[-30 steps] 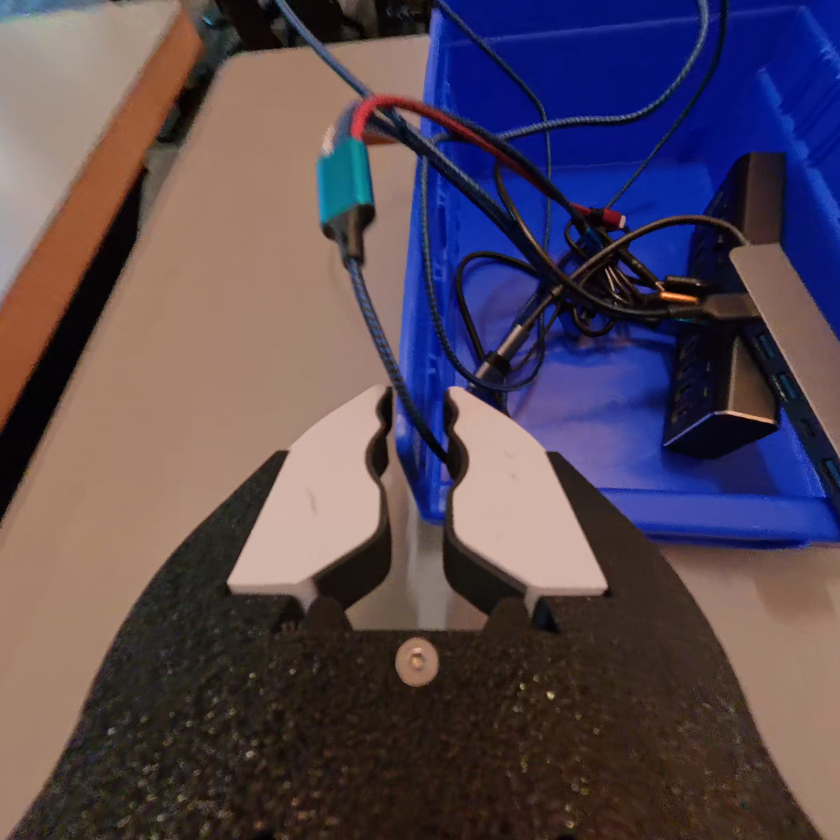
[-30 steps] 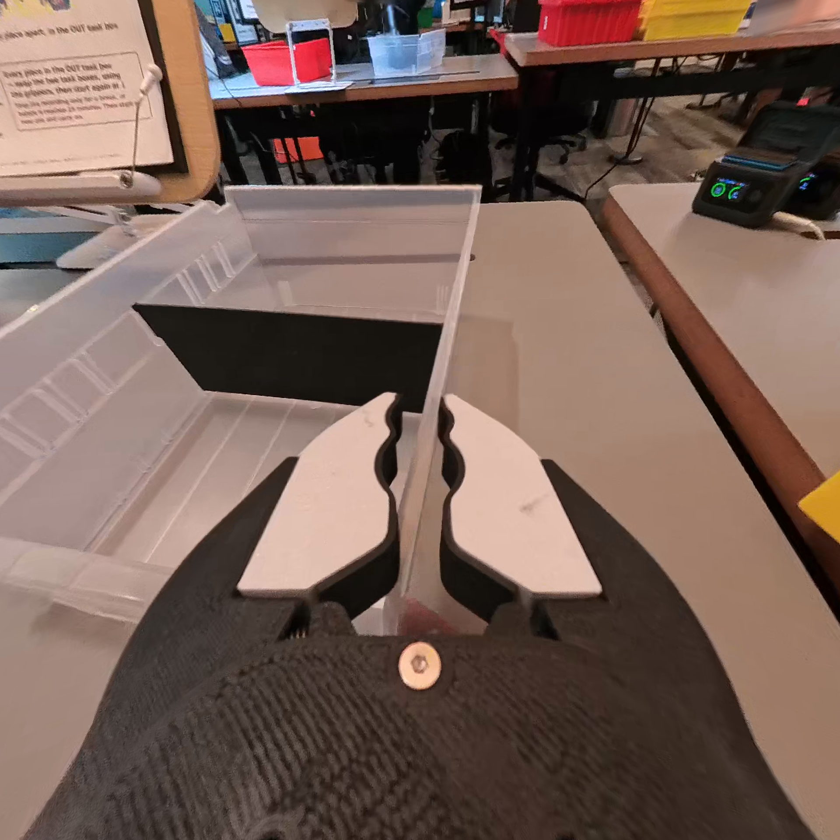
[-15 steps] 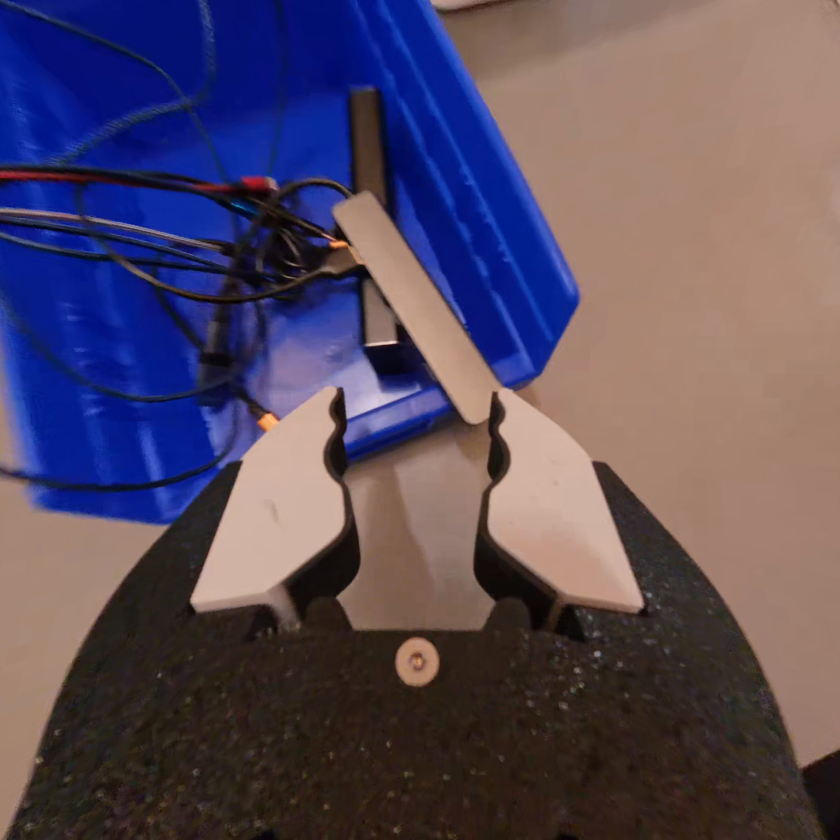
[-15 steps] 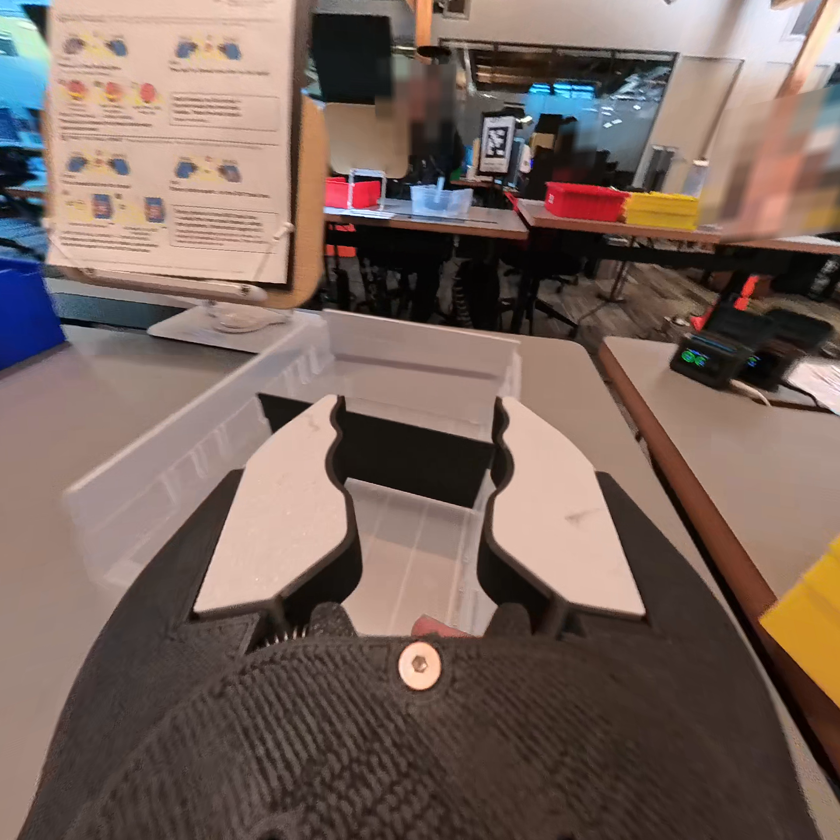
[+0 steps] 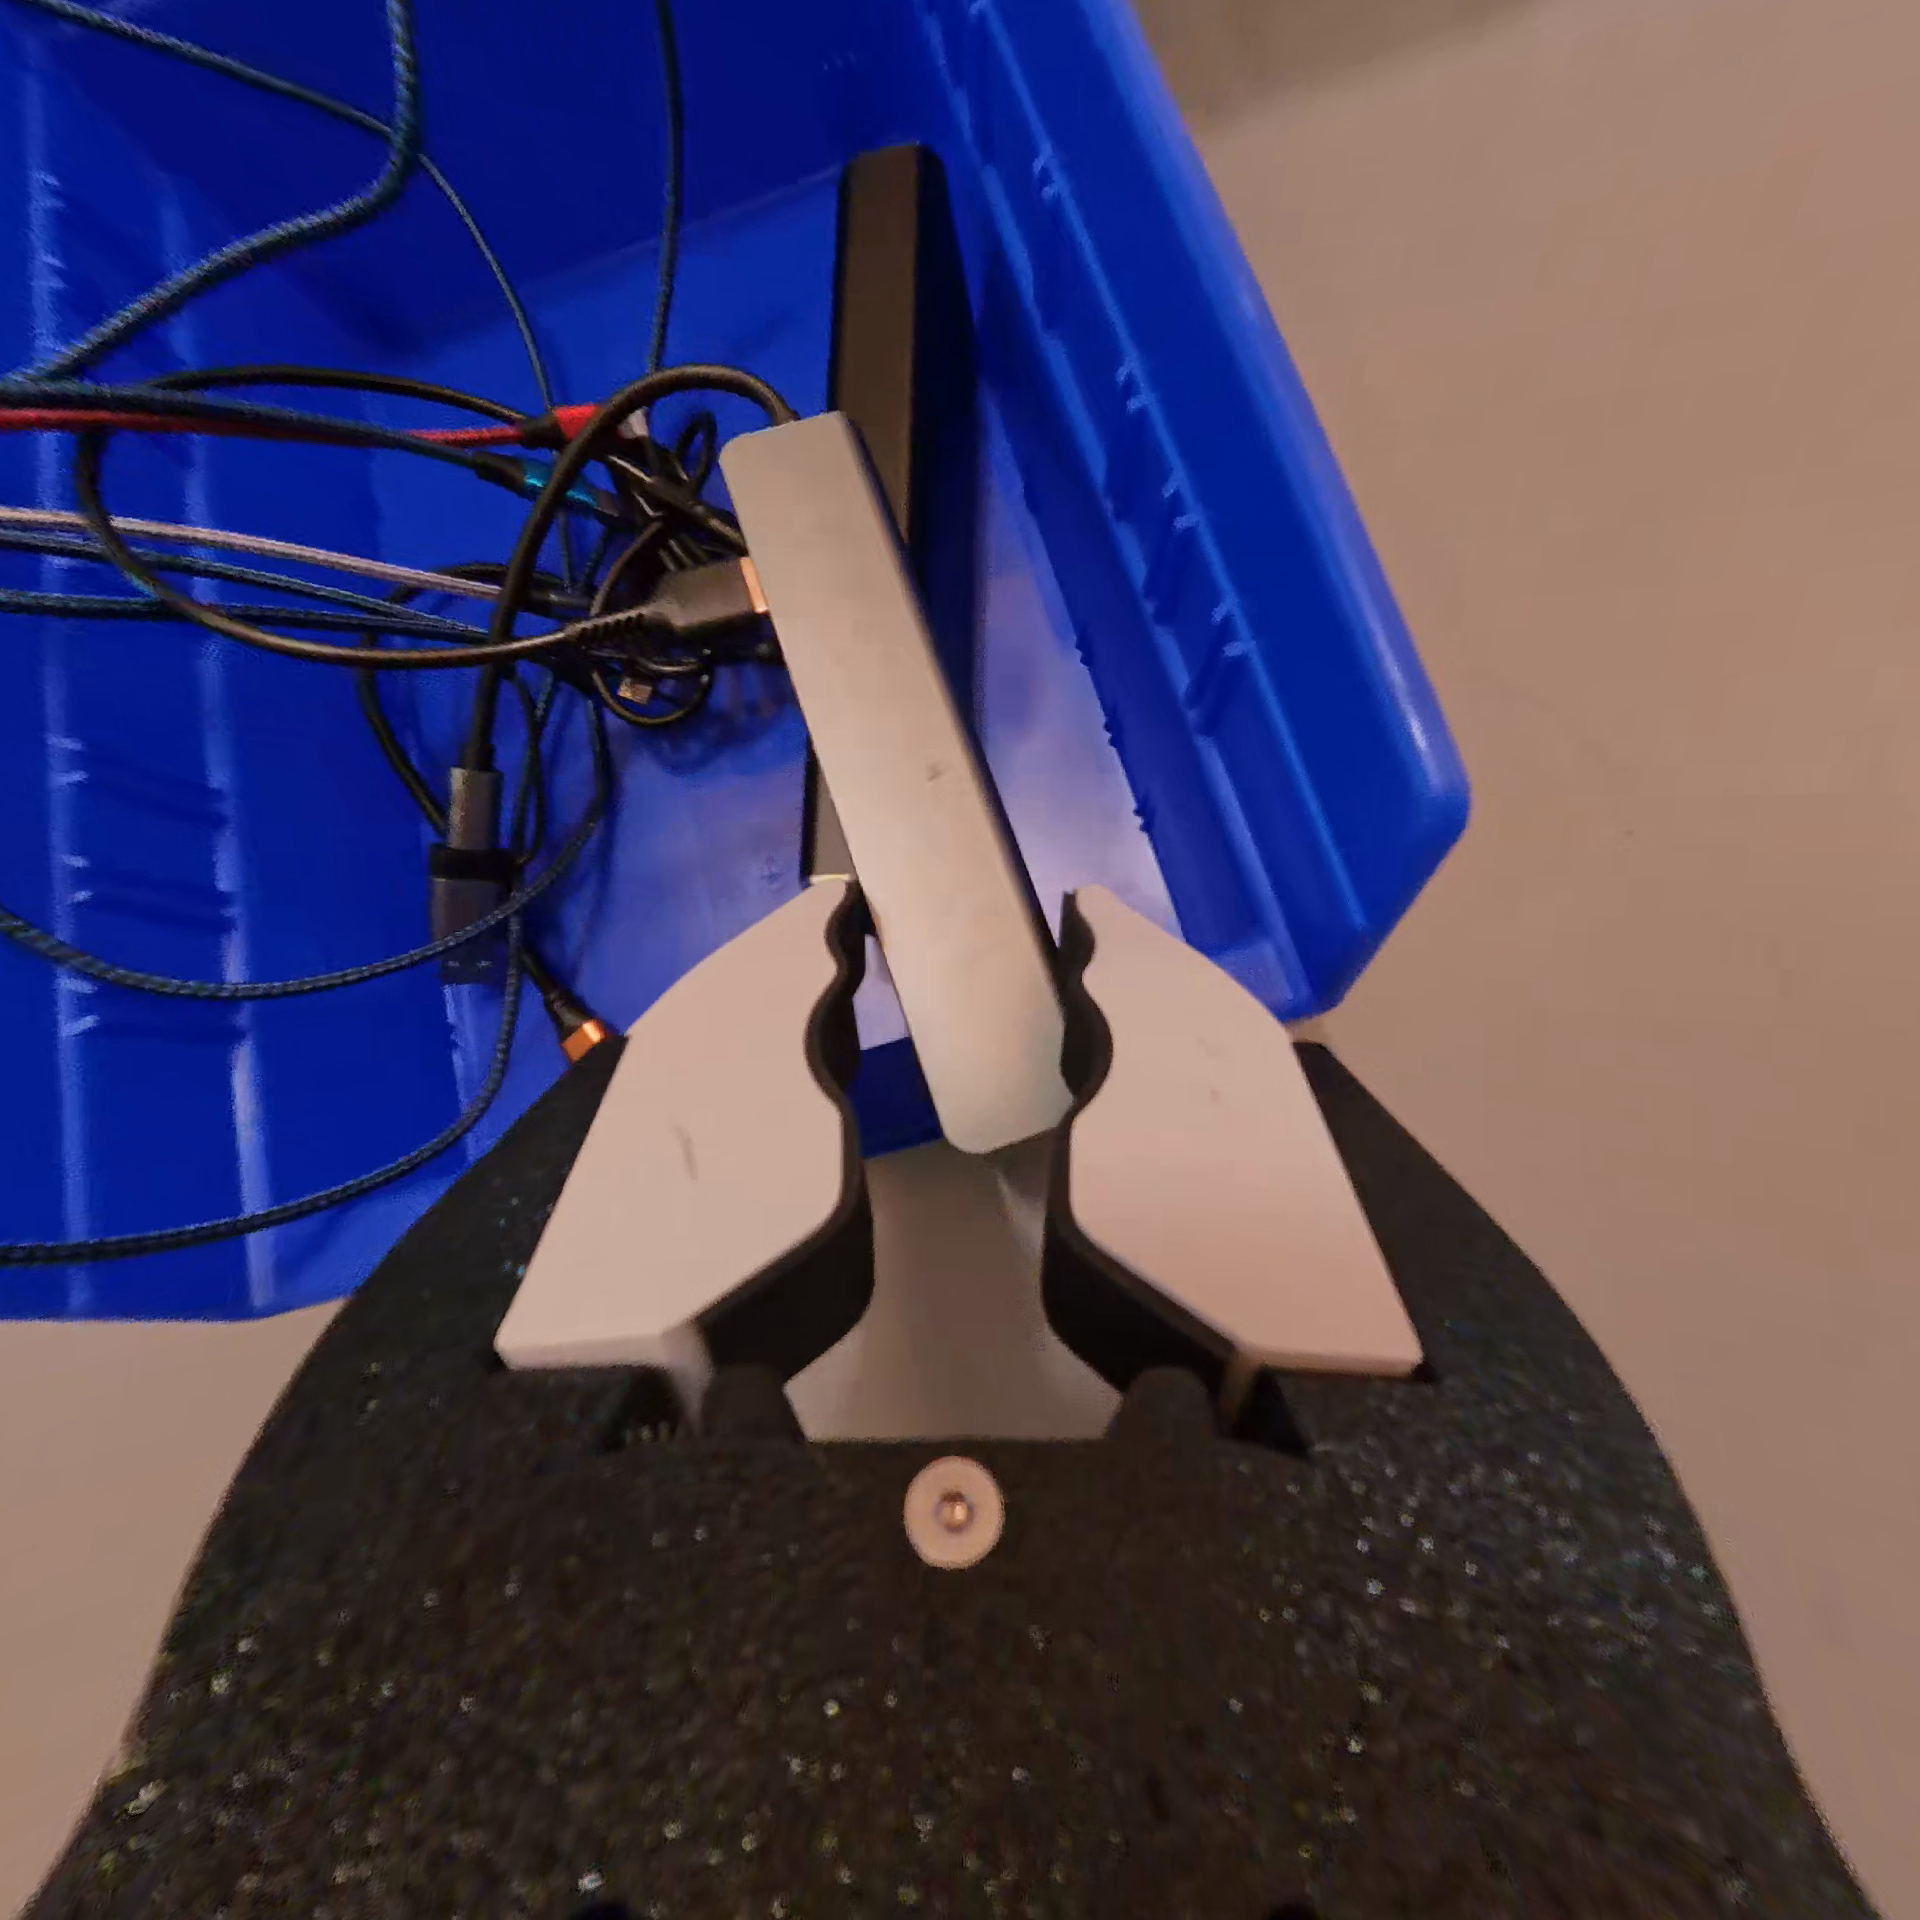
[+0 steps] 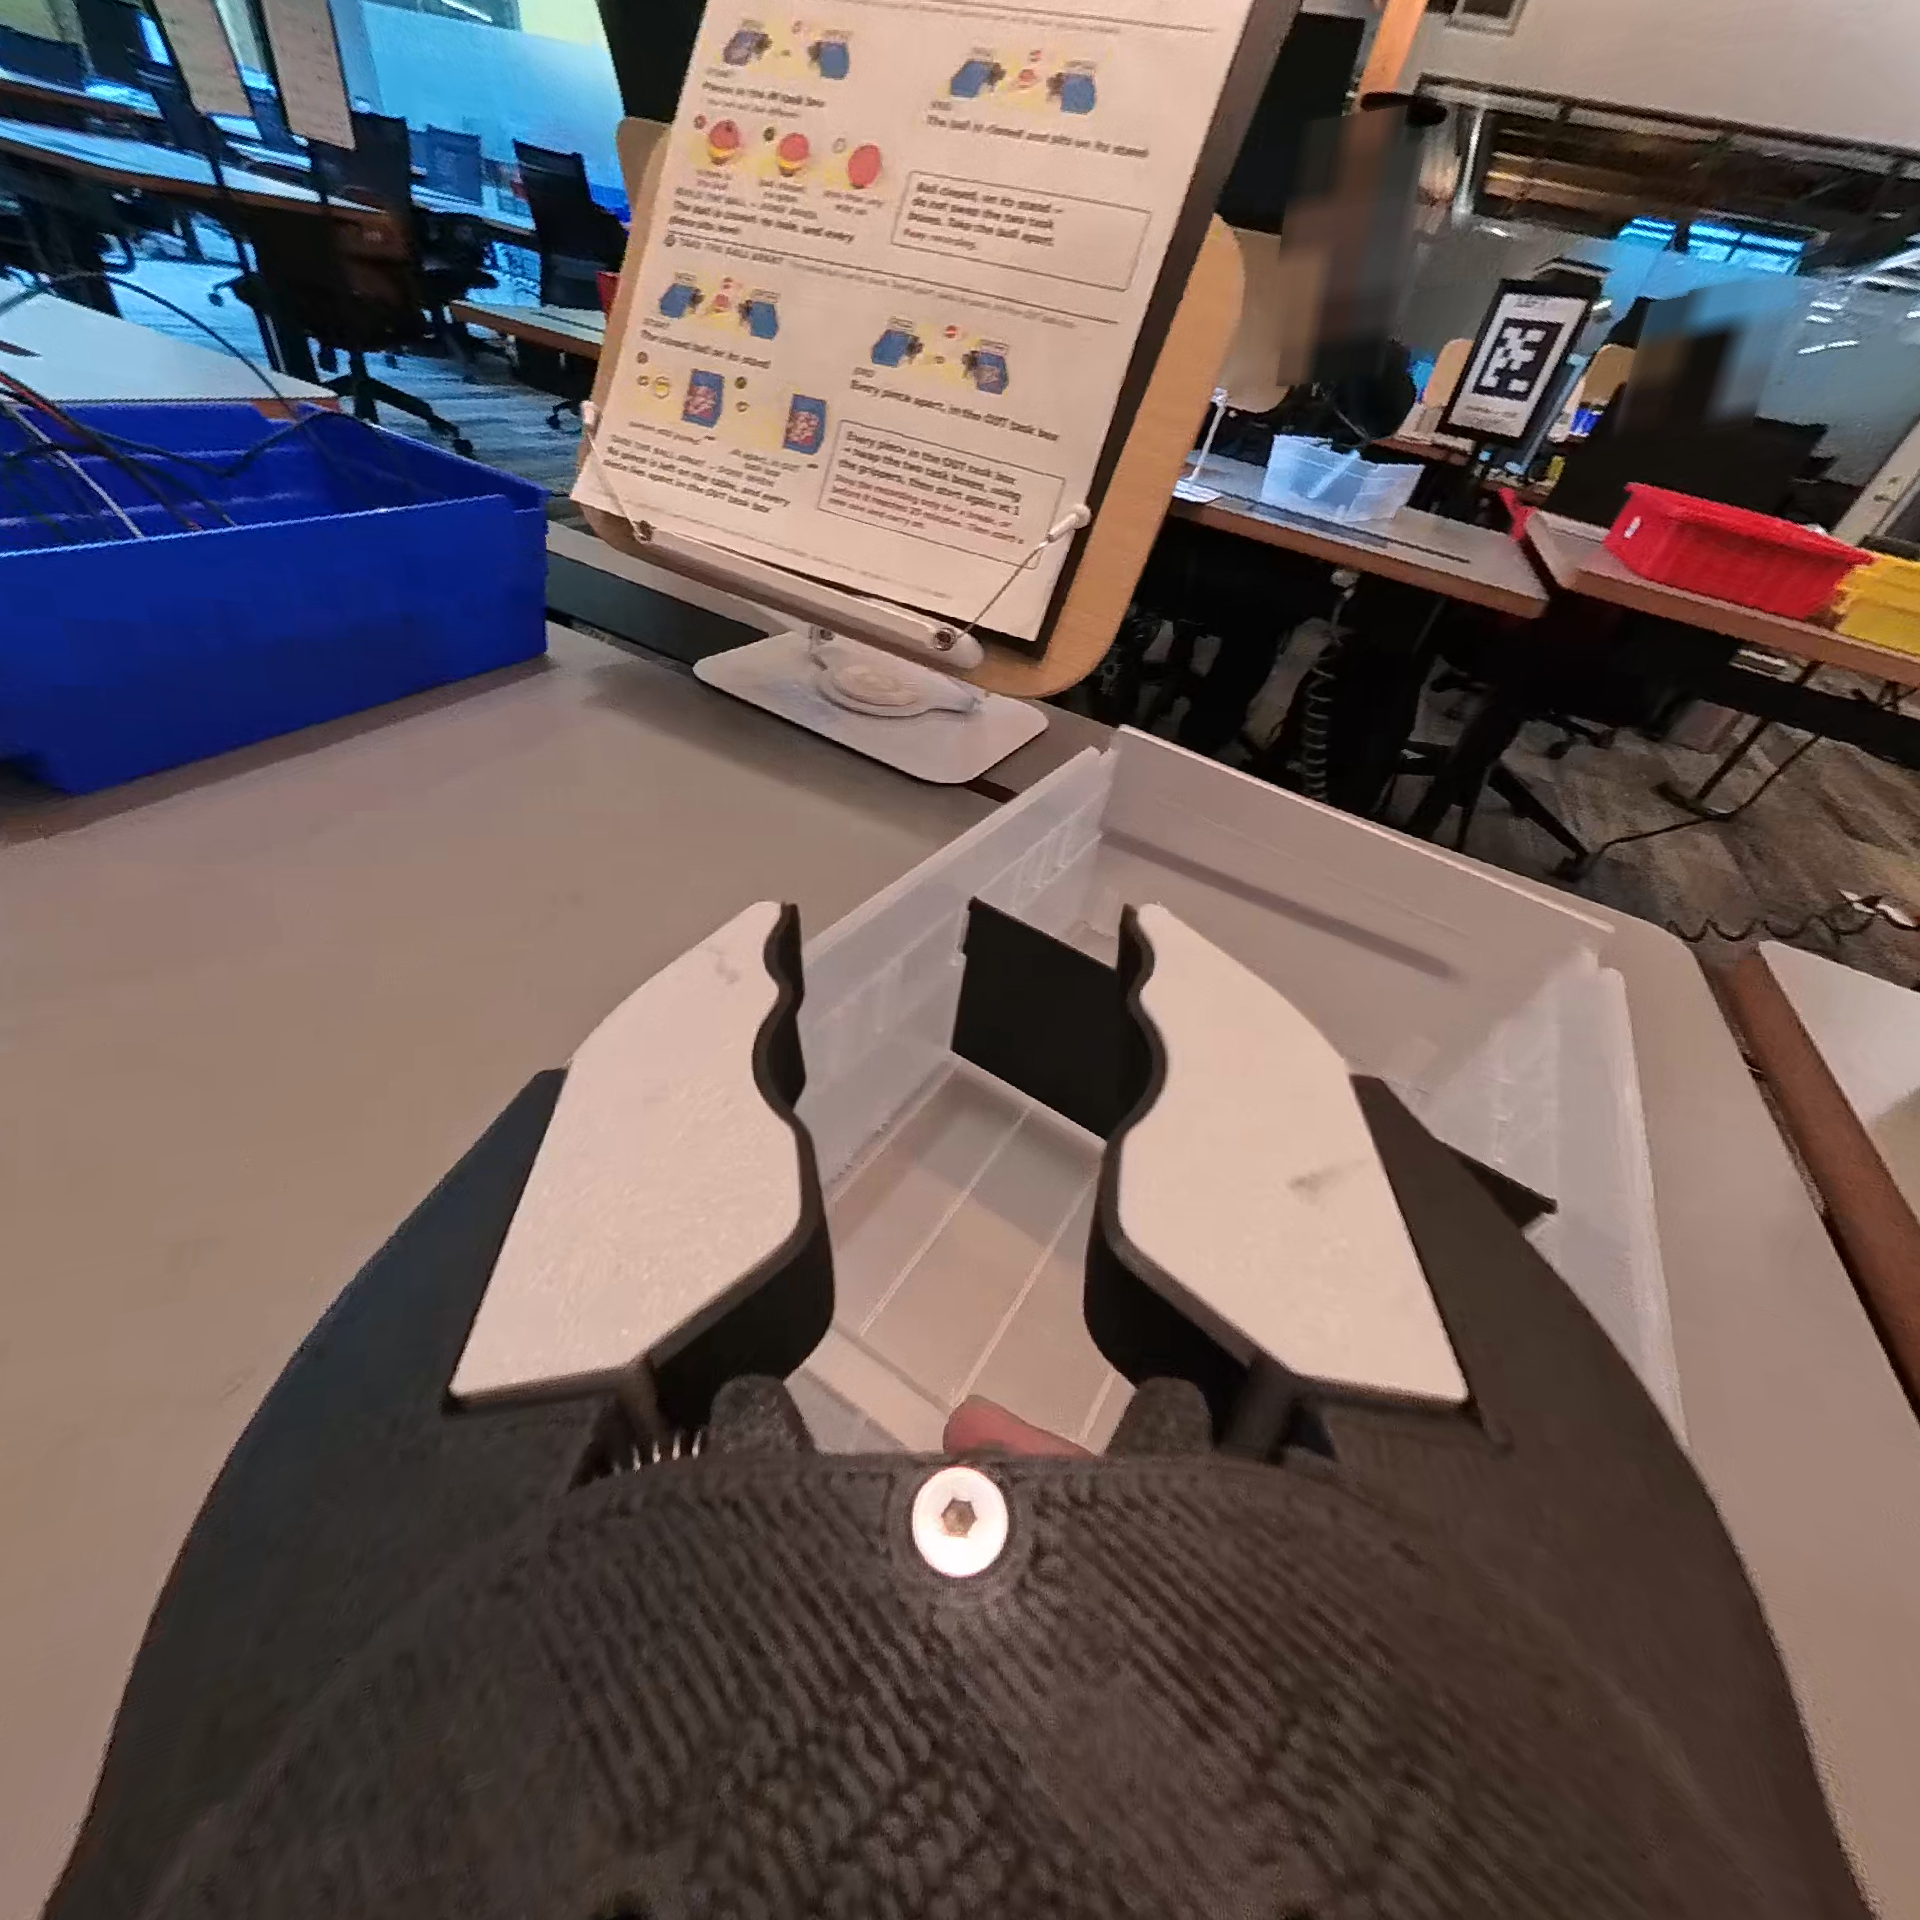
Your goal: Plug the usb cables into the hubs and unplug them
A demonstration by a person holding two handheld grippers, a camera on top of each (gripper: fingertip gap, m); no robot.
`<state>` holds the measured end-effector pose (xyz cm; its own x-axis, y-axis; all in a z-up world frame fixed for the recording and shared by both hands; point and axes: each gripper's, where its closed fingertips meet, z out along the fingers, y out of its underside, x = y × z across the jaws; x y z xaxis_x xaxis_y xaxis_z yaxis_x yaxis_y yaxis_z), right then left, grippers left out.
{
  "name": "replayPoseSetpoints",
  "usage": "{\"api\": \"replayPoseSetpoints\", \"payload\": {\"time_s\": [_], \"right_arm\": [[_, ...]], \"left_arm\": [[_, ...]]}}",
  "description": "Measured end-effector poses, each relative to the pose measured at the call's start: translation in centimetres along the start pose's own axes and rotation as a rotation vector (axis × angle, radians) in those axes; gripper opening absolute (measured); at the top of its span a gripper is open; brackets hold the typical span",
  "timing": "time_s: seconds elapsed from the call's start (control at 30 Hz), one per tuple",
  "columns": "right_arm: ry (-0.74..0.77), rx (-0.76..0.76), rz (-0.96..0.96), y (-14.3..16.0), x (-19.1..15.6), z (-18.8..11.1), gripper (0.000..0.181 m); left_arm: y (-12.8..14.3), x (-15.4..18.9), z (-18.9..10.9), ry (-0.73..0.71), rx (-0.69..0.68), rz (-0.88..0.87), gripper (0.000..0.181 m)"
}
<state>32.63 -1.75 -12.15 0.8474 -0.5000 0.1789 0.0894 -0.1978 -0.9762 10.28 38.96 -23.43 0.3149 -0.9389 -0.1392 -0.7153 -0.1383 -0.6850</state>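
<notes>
A blue bin (image 5: 1247, 520) holds a tangle of usb cables (image 5: 416, 582), a black hub (image 5: 883, 291) against its right wall, and a grey hub (image 5: 883, 727) leaning out over the front rim. A dark cable plug (image 5: 707, 603) sits in the grey hub's side. My left gripper (image 5: 961, 925) has closed around the grey hub's near end, with a finger against each long edge. My right gripper (image 6: 961, 935) is open and empty above a clear plastic bin (image 6: 1507, 1039) with a black divider (image 6: 1039, 1008). The blue bin also shows in the right wrist view (image 6: 260, 603).
A stand with an instruction sheet (image 6: 914, 312) is at the back of the grey table (image 6: 312, 987), between the two bins. A second table edge (image 6: 1818, 1122) lies to the right. Other desks, chairs and red and yellow bins are far behind. Some 50 cm of space lies between my two pairs of fingers.
My left gripper let go of the blue braided cable, swung to the grey hub and narrowed around its end. My right gripper let go of the clear bin's wall, opened and lifted back.
</notes>
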Motion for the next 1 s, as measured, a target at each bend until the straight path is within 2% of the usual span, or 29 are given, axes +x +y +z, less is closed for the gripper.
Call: {"api": "replayPoseSetpoints", "payload": {"time_s": [0.1,0.3,0.53,0.67,0.8,0.9,1.0], "right_arm": [[-0.018,0.003,-0.008,-0.2,-0.6,0.0,0.057],[-0.057,0.029,0.021,-0.9,-1.8,0.0,0.055],[-0.161,0.041,-0.023,-1.7,-6.0,0.6,0.054],[-0.319,0.096,0.039,-3.0,-10.4,0.5,0.056],[-0.507,0.188,0.294,-5.4,-14.6,-0.3,0.065],[-0.607,0.195,0.566,-6.4,-16.6,-0.7,0.077],[-0.66,0.158,0.729,-5.9,-18.1,-0.2,0.079]], "left_arm": [[-0.1,-0.7,-0.9,-0.053,0.064,0.057,0.032],[-2.1,-1.3,-5.5,-0.124,0.24,0.137,0.028],[-5.5,1.0,-11.5,-0.238,0.387,0.398,0.027],[-8.4,4.3,-16.0,-0.301,0.523,0.552,0.027],[-10.2,10.5,-19.9,-0.266,0.709,0.684,0.026],[-10.0,15.5,-20.7,-0.277,0.79,0.826,0.026],[-8.5,20.3,-19.6,-0.302,0.839,0.961,0.025]]}}
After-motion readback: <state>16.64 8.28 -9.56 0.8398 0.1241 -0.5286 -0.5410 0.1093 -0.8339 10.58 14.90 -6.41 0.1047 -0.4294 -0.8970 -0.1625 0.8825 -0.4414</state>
